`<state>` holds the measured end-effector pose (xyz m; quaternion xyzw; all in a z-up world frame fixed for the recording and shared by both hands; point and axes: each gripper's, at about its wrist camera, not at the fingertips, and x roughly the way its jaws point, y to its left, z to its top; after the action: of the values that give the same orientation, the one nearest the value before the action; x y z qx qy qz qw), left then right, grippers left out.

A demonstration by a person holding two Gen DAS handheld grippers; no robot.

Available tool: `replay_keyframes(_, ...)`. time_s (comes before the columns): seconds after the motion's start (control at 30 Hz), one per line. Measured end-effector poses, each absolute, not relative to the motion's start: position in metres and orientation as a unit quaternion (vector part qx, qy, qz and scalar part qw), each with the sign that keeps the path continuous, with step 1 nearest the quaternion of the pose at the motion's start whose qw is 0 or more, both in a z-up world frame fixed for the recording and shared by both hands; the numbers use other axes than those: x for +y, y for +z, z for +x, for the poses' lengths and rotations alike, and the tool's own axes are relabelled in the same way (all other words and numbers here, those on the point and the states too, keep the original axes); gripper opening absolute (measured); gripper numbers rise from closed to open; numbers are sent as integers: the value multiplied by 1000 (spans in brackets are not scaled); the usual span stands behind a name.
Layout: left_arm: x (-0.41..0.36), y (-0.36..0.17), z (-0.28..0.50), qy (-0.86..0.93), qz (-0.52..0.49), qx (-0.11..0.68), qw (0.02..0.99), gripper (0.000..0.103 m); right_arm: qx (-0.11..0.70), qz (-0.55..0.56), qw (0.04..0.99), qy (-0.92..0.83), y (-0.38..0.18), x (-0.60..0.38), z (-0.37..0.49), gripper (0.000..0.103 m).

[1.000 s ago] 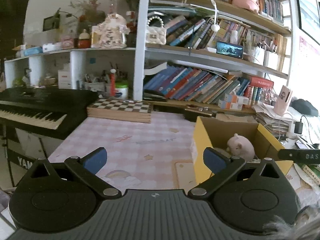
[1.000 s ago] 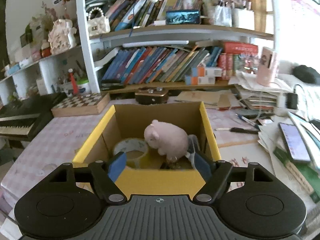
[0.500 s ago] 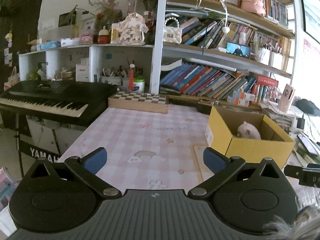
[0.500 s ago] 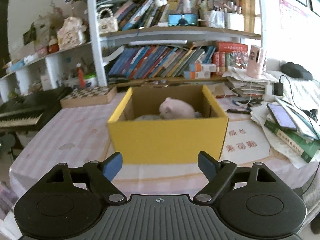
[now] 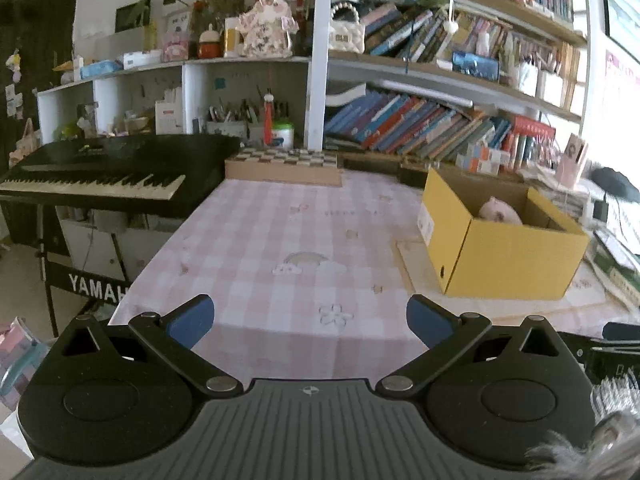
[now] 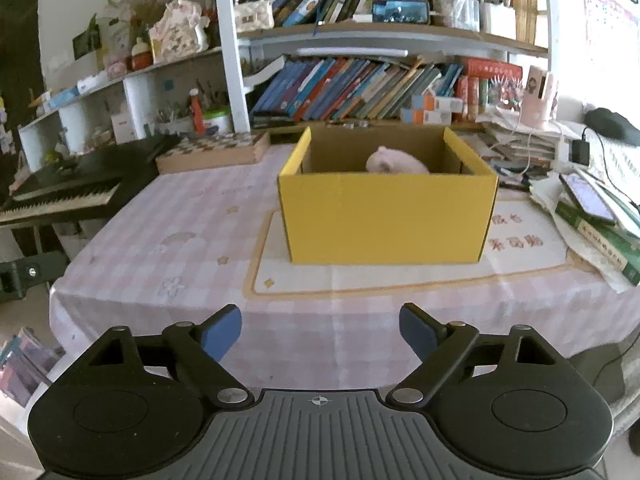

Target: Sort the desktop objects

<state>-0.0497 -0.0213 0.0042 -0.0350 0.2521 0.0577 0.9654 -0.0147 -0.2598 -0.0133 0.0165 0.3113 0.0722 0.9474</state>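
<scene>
Left wrist view first: left tongs (image 5: 308, 318) held wide apart with nothing between the blue pads, hovering over the near edge of the surface (image 5: 280, 240), which we see covered in a pink checked cloth. Yellow cardboard box (image 5: 504, 256) sits to the right on a pale mat (image 5: 412, 258), top open, and a pink plush toy (image 5: 500, 211) pokes up inside it near the back wall. Chessboard box (image 5: 282, 164) sits at the far edge of the surface under the bookshelf (image 5: 432, 128); black keyboard (image 5: 104, 172) stands off the left side. Right wrist view: right tongs (image 6: 320, 332) also spread apart and empty, off the front edge of the surface (image 6: 180, 216), well short of the yellow cardboard box (image 6: 386, 216). Box is straight ahead on the pale mat (image 6: 360, 276), and we see only the top of the pink plush toy (image 6: 394, 162) above the front wall. Right of the box: stacked books and papers with a phone (image 6: 588, 196) lying on top. We can't tell what else is in the box from either view.
</scene>
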Motion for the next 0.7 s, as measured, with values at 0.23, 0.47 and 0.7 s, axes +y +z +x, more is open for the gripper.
replay_keyframes(0.23,-28,-7,-56,51,-20,281,958,103,335,21,939,73,-21,-257,-25,97)
replay_keyframes(0.47,-31,-10,-60,43,-15,289,956,103,345,24,936,69,-25,-257,-29,97)
replay_keyframes(0.7,-26,-9,-58,50,-22,288,956,103,349,21,934,73,-26,-253,-26,97)
